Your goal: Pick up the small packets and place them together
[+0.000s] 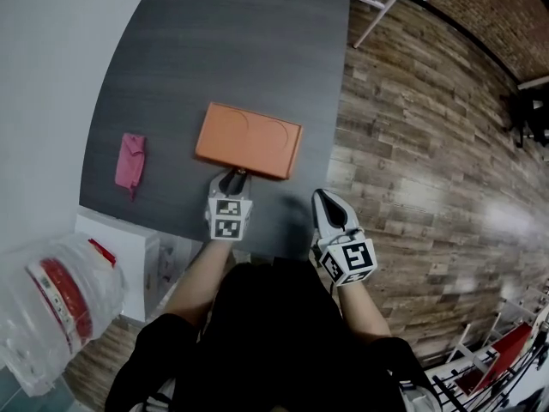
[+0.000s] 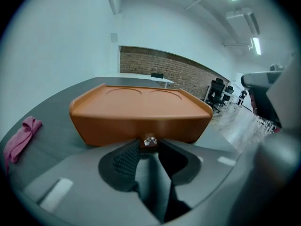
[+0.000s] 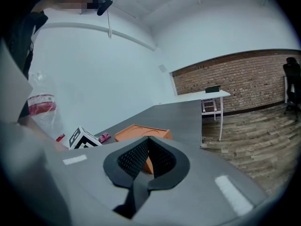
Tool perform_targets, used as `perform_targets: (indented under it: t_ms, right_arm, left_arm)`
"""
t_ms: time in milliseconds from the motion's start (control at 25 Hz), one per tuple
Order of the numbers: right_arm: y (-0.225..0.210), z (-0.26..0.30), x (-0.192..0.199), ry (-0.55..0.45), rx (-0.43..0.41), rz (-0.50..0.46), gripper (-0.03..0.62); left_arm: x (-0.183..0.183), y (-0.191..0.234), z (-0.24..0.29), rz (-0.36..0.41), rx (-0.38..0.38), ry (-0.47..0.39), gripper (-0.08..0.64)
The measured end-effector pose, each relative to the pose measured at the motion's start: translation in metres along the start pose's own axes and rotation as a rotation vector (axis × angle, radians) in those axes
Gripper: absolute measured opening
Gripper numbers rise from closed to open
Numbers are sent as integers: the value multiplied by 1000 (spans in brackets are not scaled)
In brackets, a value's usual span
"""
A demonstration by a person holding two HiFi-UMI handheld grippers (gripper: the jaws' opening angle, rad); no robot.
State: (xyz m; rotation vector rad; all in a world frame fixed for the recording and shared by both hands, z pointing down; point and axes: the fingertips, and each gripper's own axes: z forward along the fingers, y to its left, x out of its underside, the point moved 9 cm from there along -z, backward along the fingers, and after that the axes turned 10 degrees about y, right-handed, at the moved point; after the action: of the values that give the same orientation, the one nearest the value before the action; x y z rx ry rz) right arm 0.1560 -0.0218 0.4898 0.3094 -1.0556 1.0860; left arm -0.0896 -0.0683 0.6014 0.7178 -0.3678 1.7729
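Note:
An orange tray [image 1: 249, 140] lies upside-down-looking and bare on the dark grey table [image 1: 214, 41]. A pink packet [image 1: 130, 163] lies to its left, apart from it. My left gripper [image 1: 232, 178] points at the tray's near wall [image 2: 141, 121]. Its jaws stand apart, and a small shiny thing [image 2: 150, 141] sits between the tips against that wall; I cannot tell whether the pads touch it. My right gripper [image 1: 319, 197] hovers at the table's near edge, right of the tray, its tips together on nothing [image 3: 148, 142]. The pink packet [image 2: 21, 138] shows far left in the left gripper view.
A white box [image 1: 120, 247] and a clear plastic bag with red print [image 1: 51, 307] stand left of the person, below the table edge. Wood floor [image 1: 429, 144] runs along the table's right side, with white table legs [image 1: 377, 3] at the far end.

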Motion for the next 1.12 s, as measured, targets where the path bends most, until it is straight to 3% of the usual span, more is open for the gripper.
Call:
perform_targets:
  t_ms: [200,560,1120]
  right_arm:
    - [4,-7,-1,-13,4,-4,2]
    - [9,-21,0,-44,33,0,2]
    - [29,-12,5,-36,-39,-20,2]
  left_arm:
    - [0,-2,1,-6,-1,-7,72]
    - [5,-2,-1,-9,-2,13,71]
    - [38,-9,-26,-14,3,19,69]
